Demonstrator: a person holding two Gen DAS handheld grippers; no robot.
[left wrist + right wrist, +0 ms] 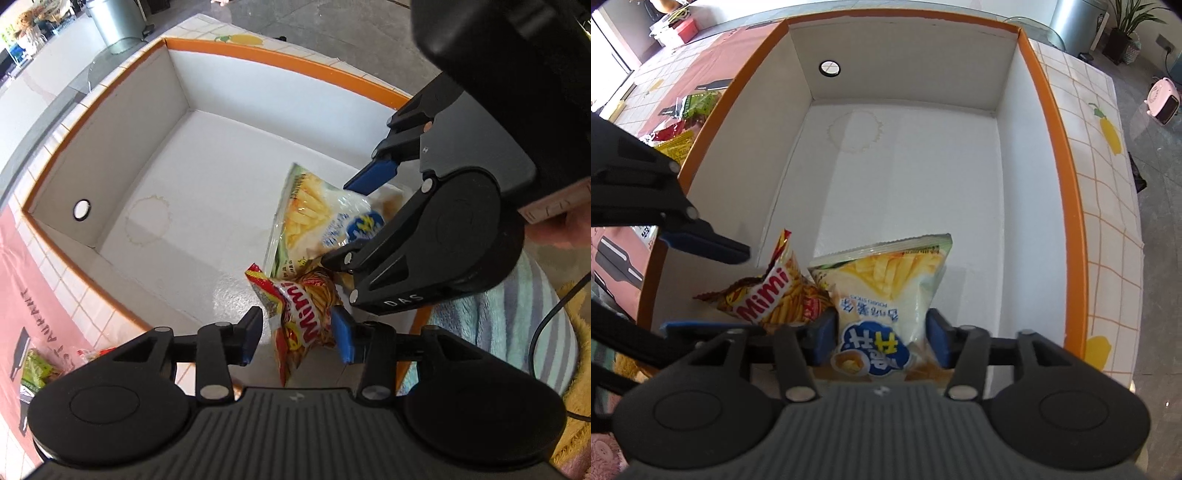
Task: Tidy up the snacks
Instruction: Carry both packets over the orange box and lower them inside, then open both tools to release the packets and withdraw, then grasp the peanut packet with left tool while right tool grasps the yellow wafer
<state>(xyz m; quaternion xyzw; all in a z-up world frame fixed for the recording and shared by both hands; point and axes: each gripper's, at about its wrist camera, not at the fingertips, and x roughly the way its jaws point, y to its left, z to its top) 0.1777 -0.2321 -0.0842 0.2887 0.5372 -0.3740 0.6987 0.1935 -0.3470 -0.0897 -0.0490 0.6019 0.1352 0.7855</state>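
Note:
A white box with an orange rim (284,57) (1052,122) lies open below both grippers. A red Mimi snack bag (306,317) (775,291) sits in its near corner, between the open fingers of my left gripper (297,338). A white and green potato-stick bag (317,218) (886,295) lies beside it, between the open fingers of my right gripper (882,341). The right gripper also shows in the left wrist view (354,221), the left gripper in the right wrist view (705,284). Neither bag looks squeezed.
More snack packets lie on the tiled tablecloth outside the box (37,365) (683,122). A ring stain marks the box floor (855,131). A striped blue cloth (509,314) is near the box's corner. A metal bin (118,18) stands beyond the table.

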